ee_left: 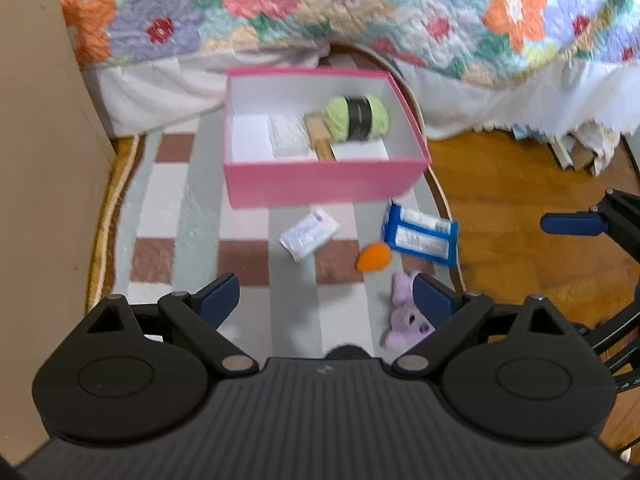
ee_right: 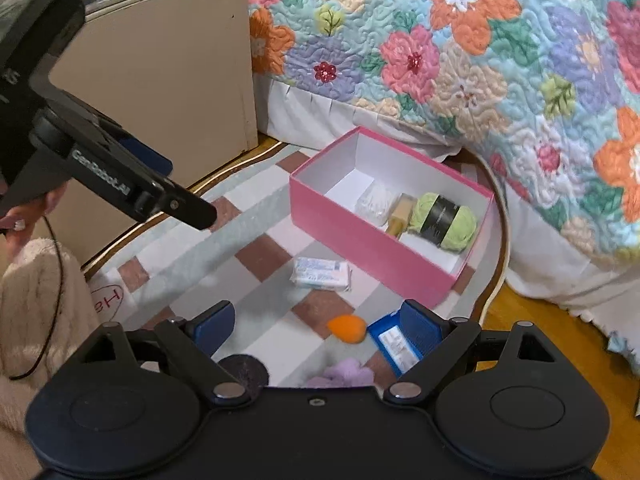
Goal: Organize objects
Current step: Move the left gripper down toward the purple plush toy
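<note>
Both claws spread wide, nothing held in either.

Left claw (ee_left: 326, 296): jaws far apart, hovering over the checked rug (ee_left: 244, 256), empty. Right claw (ee_right: 316, 326): jaws likewise wide, empty, also above the rug.

Seen from the left wrist:
- Pink box (ee_left: 320, 184) at 12 o'clock from the claw, lid off, resting on the rug just in front of the flowered quilt (ee_left: 360, 8).
- Inside the box, green yarn ball (ee_left: 357, 118) with a black band toward 1 o'clock, a wooden brush (ee_left: 318, 136) just beside it at its 8 o'clock, a white packet (ee_left: 288, 134) beside the brush at 9 o'clock.
- On the rug outside the box: tissue pack (ee_left: 309, 234) at 6 o'clock from the box, near it; blue case (ee_left: 420, 234) at 5 o'clock from the box; orange sponge (ee_left: 374, 257) just beside the case at its 7 o'clock.
- Purple plush toy (ee_left: 406, 320) at 6 o'clock from the sponge, partly hidden behind the claw's right finger.
- Beige cabinet (ee_left: 36, 160) filling 9 o'clock.
- Other claw's blue finger poking in at 3 o'clock, over wood floor (ee_left: 500, 184).

Seen from the right wrist:
- Box at 1 o'clock, tissue pack at 12, sponge just ahead between the fingers, blue case touching or just behind the right finger; cannot tell which.
- Plush toy low at 6 o'clock, mostly hidden by the claw body.
- Dark round pad (ee_right: 244, 372) at 7 o'clock, by the left finger.
</note>
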